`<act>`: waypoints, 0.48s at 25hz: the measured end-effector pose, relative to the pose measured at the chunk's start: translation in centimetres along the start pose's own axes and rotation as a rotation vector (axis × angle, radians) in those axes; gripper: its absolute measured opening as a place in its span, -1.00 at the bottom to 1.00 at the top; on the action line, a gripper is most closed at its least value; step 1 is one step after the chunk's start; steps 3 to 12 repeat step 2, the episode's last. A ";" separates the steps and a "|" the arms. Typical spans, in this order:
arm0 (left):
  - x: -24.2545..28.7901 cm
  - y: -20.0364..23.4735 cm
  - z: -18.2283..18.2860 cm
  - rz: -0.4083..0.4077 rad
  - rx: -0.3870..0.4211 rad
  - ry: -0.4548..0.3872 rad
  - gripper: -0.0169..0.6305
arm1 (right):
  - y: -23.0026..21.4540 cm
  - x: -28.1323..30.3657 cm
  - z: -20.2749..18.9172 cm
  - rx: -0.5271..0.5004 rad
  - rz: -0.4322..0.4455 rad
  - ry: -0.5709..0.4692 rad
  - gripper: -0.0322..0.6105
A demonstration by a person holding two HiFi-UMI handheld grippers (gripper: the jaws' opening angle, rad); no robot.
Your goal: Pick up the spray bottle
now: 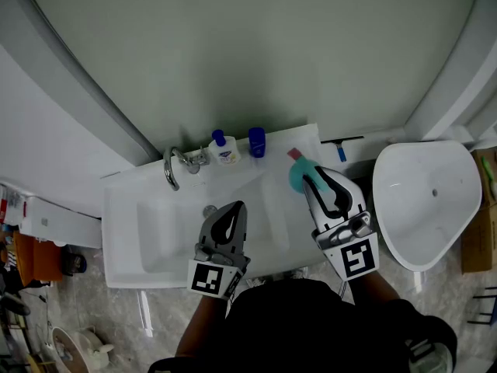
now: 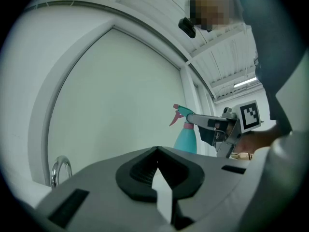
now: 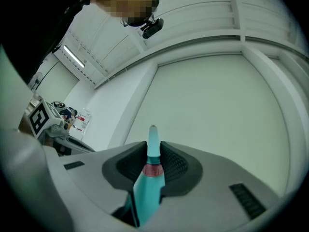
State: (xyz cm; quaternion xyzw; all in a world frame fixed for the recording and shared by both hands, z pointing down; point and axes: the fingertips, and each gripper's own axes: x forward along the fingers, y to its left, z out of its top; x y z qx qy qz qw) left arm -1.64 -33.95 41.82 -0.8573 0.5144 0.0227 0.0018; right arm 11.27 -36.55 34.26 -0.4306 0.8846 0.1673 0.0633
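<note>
In the head view we see only the teal shoulder and pink trigger of the spray bottle (image 1: 296,179); the right gripper (image 1: 309,177) covers its body. The label of the small white bottle (image 1: 225,153) at the far side is too small to read.

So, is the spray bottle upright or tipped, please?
Upright: the left gripper view shows the spray bottle with its trigger head on top.

Right hand-held gripper (image 1: 311,181) grips spray bottle (image 1: 296,176).
</note>
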 end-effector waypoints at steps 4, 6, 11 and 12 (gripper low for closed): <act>0.0 0.0 -0.2 -0.002 0.002 0.003 -0.96 | -0.2 -0.1 -0.1 0.000 -0.007 0.003 -0.63; 0.0 0.0 -0.2 -0.002 0.002 0.003 -0.96 | -0.2 -0.1 -0.1 0.000 -0.007 0.003 -0.63; 0.0 0.0 -0.2 -0.002 0.002 0.003 -0.96 | -0.2 -0.1 -0.1 0.000 -0.007 0.003 -0.63; 0.0 0.0 -0.2 -0.002 0.002 0.003 -0.96 | -0.2 -0.1 -0.1 0.000 -0.007 0.003 -0.63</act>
